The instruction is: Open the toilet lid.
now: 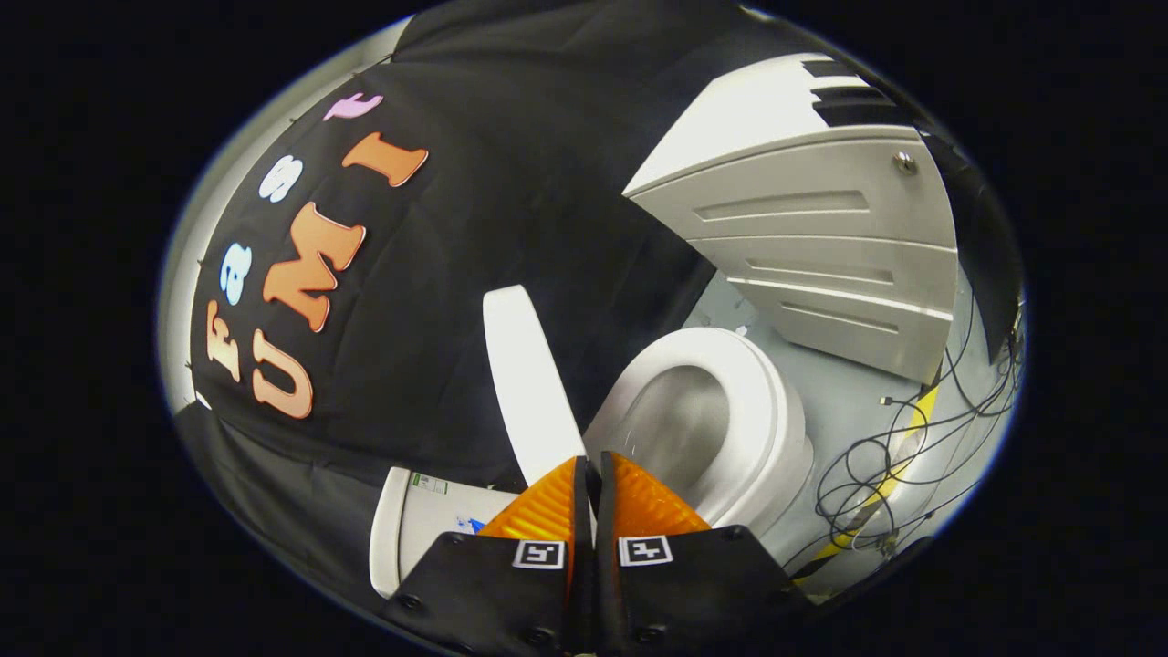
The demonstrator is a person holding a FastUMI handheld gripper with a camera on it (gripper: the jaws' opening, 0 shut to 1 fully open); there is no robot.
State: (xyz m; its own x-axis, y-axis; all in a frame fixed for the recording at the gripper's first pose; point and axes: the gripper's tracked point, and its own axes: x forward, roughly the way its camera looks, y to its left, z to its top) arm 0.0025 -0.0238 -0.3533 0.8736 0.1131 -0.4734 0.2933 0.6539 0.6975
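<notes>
The toilet lid (527,374) stands raised beside the bowl (721,411), task apparently done; the gripper (590,465), fingers pressed together and empty, sits just below it.

No wording can be read; the small sticker (429,484) on the toilet tank (406,538) is too blurred; the gripper (591,464), fingers closed together, carries two square patterned markers (538,553).
</notes>
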